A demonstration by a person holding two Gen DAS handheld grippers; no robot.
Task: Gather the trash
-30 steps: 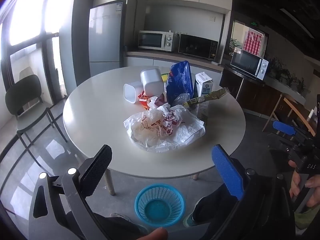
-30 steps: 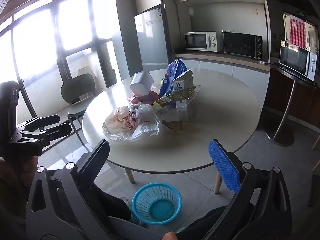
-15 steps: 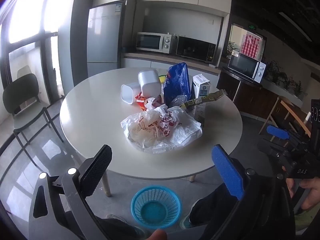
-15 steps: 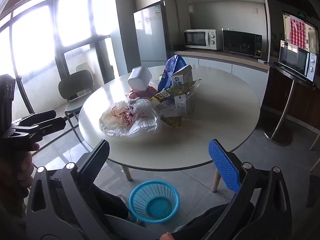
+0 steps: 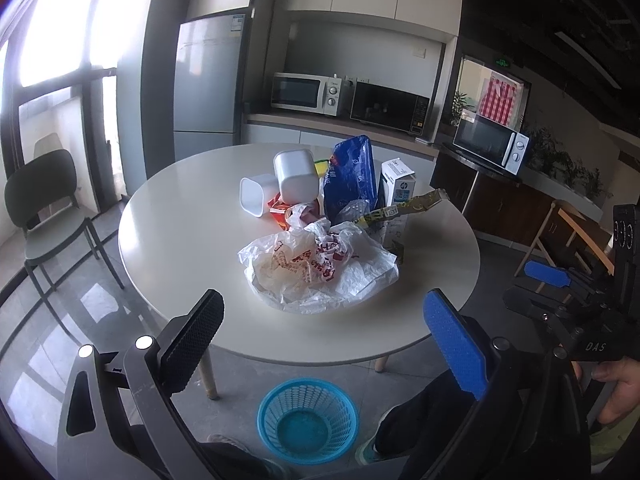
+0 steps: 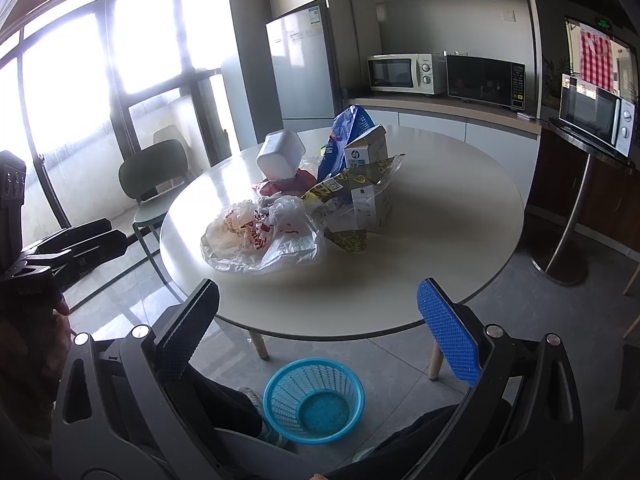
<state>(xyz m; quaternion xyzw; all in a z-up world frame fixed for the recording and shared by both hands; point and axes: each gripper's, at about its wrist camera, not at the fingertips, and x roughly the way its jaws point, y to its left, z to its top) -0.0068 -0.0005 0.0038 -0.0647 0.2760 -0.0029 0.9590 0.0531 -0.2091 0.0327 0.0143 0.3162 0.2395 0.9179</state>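
The left hand-held gripper (image 5: 320, 336) is held low in front of the round surface (image 5: 180, 216), its two fingers spread wide with nothing between them, probably so that it is ready to take the first piece of trash. Ahead of it and a little to its left stand two white plastic tubs (image 5: 276, 186), one leaning on the other, and next to them lie red wrappers (image 5: 280, 210). Straight ahead, at the near side of the pile, lies a crumpled clear bag with red print (image 5: 316, 268); being the closest and loosest thing, it seems the natural first pick. Behind the bag a blue snack bag (image 5: 350, 178) stands upright, and to its right a white carton (image 5: 396, 180) with a yellow-green wrapper (image 5: 404, 210) leaning across it. All the trash is heaped in the middle of the surface, well apart from both tools. Directly below the left hand-held gripper, on the floor near the person's legs, stands an empty blue basket (image 5: 307, 420); it is likely put there so that the trash can be dropped in with a short move down. The right hand-held gripper (image 6: 318, 328) is also released and empty, and it hovers at a similar height before the edge of the surface, with the basket beneath it.
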